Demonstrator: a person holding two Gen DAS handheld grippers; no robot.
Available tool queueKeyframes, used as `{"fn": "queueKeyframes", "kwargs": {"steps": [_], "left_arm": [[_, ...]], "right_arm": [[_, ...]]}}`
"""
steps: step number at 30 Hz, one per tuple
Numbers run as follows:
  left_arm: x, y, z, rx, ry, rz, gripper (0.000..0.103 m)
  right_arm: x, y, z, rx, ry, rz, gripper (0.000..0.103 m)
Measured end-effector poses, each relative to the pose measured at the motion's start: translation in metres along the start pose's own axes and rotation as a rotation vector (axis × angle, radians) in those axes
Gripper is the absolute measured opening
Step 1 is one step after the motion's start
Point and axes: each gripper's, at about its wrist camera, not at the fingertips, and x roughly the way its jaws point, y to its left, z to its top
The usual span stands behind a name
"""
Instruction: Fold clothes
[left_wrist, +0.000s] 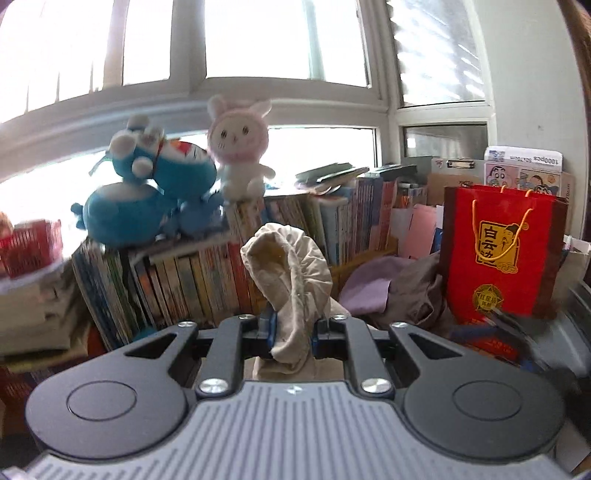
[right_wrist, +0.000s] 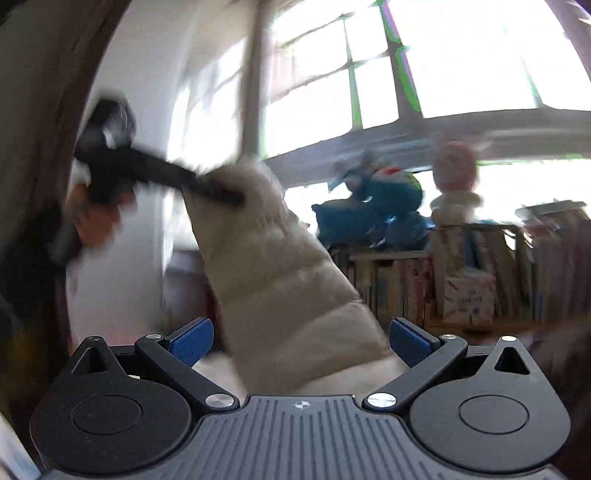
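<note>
Clenched tight, our left gripper (left_wrist: 291, 326) holds a gathered, elastic-edged end of the cream quilted fabric garment (left_wrist: 290, 280), the blue pads pressing the cloth from both sides. Our right gripper (right_wrist: 301, 341) stands spread wide; the same cream garment (right_wrist: 291, 295) passes between its blue pads (right_wrist: 192, 341) and seems untouched by either, though the blur makes this hard to settle. In the right wrist view the garment hangs stretched up toward the left gripper (right_wrist: 221, 192), lifted in front of the shelf of upright books (left_wrist: 207, 280) and the blue plush toy (left_wrist: 162, 192).

We judge the pinch to be the weak point: only a bunched edge is caught, so the padded weight could drag it free. If our right jaws close on a fold rather than a matching edge, the garment would hang crooked and fold unevenly.
</note>
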Motion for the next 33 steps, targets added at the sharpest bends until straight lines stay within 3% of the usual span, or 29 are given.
{"fn": "queueKeyframes", "kwargs": {"steps": [4, 8, 10, 12, 13, 14, 17, 19, 22, 24, 26, 28, 33], "left_arm": [[-0.011, -0.011, 0.003, 0.054, -0.020, -0.013, 0.018], [-0.019, -0.016, 0.000, 0.104, -0.030, -0.031, 0.018], [-0.021, -0.015, -0.002, 0.112, -0.027, -0.023, 0.019], [-0.021, -0.009, -0.005, 0.102, -0.016, -0.002, 0.019], [-0.020, -0.005, -0.007, 0.093, -0.009, 0.009, 0.019], [-0.018, 0.000, -0.009, 0.081, -0.002, 0.018, 0.019], [-0.014, 0.015, -0.011, 0.035, -0.002, 0.048, 0.019], [-0.010, 0.025, -0.006, -0.004, -0.017, 0.080, 0.020], [-0.015, 0.042, -0.001, -0.063, -0.053, 0.098, 0.028], [-0.022, 0.055, -0.007, -0.085, -0.069, 0.125, 0.030], [-0.027, 0.072, -0.024, -0.122, -0.048, 0.167, 0.030], [-0.032, 0.089, -0.043, -0.163, -0.022, 0.207, 0.030], [-0.030, 0.129, -0.129, -0.280, 0.191, 0.296, 0.030]], "right_arm": [[0.057, -0.031, 0.024, 0.018, 0.177, 0.122, 0.103], [0.095, -0.039, 0.032, 0.139, 0.179, 0.187, 0.103], [0.103, -0.027, 0.034, 0.184, 0.199, 0.192, 0.095], [0.102, -0.006, 0.037, 0.182, 0.212, 0.165, 0.064], [0.103, 0.004, 0.039, 0.172, 0.220, 0.139, 0.024], [0.104, 0.012, 0.042, 0.158, 0.228, 0.109, 0.014], [0.106, 0.033, 0.054, 0.084, 0.226, 0.028, 0.013], [0.106, 0.040, 0.068, 0.023, 0.187, -0.075, 0.013], [0.103, 0.055, 0.094, -0.135, 0.028, -0.318, 0.013], [0.102, 0.076, 0.099, -0.265, -0.055, -0.396, 0.013], [0.111, 0.099, 0.090, -0.322, -0.044, -0.365, 0.013], [0.128, 0.125, 0.062, -0.379, 0.024, -0.293, 0.013], [0.158, 0.181, -0.027, -0.450, 0.209, -0.132, 0.014]]}}
